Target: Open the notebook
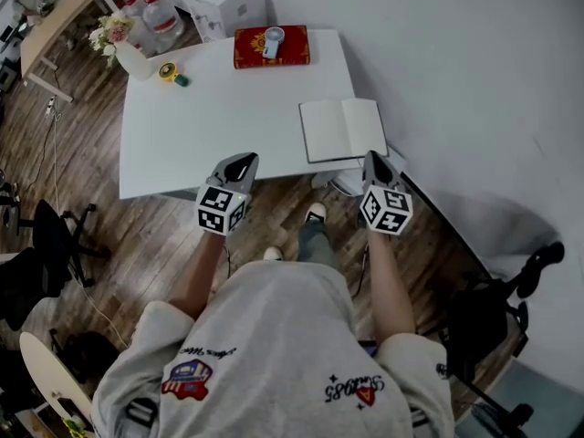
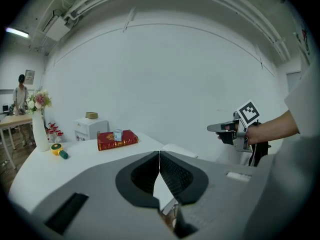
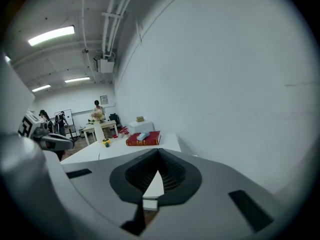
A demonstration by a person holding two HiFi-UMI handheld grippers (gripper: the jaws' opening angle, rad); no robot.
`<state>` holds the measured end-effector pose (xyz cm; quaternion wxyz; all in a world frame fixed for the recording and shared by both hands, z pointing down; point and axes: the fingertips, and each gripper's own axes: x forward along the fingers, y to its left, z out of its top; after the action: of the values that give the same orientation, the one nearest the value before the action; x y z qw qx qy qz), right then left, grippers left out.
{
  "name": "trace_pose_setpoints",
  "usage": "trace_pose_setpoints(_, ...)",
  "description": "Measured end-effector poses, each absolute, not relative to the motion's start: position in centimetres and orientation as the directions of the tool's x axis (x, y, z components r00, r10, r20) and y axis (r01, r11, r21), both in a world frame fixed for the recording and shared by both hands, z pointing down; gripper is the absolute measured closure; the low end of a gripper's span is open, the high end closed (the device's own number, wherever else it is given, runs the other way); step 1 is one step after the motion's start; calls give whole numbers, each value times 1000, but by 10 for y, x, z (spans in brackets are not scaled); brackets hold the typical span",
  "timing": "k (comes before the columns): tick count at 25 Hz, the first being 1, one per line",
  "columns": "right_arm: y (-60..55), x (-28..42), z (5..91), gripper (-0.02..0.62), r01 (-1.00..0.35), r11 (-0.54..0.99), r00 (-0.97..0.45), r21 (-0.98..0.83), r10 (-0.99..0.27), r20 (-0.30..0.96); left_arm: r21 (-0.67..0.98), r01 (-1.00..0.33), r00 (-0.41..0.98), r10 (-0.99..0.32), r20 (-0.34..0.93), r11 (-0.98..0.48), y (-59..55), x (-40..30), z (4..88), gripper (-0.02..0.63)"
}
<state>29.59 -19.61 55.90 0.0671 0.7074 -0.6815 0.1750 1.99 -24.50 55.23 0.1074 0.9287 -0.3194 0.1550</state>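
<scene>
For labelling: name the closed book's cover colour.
The book is red with gold decoration; head view shows it best.

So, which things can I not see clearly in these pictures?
- Notebook pages: head view, any writing too small to read.
- Notebook, right gripper view: mostly hidden behind the right tongs.
- Small pale thing on the red book: too small to identify in every view.

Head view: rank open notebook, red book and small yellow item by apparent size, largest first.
1. open notebook
2. red book: slightly smaller here, but it lies farther from the camera, so the real order is unsure
3. yellow item: clearly smallest
</scene>
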Motion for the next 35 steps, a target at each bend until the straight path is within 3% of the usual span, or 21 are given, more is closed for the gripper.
trace_pose_setpoints(7, -172, 245, 502, 592, -999, 41, -43, -15, -968, 248, 87, -591, 786, -548, 286, -802, -223, 23, 516, 601)
trace_pose_setpoints(17, -144, 205, 447, 594, -998, 54, -47, 46, -989, 137, 77, -547, 830, -527, 185, -834, -200, 26, 473, 601)
trace_pose_setpoints(35, -124, 177, 447, 594, -998, 61, -57, 23, -989, 135, 76, -541, 835, -524, 167, -838, -177, 16, 469, 601)
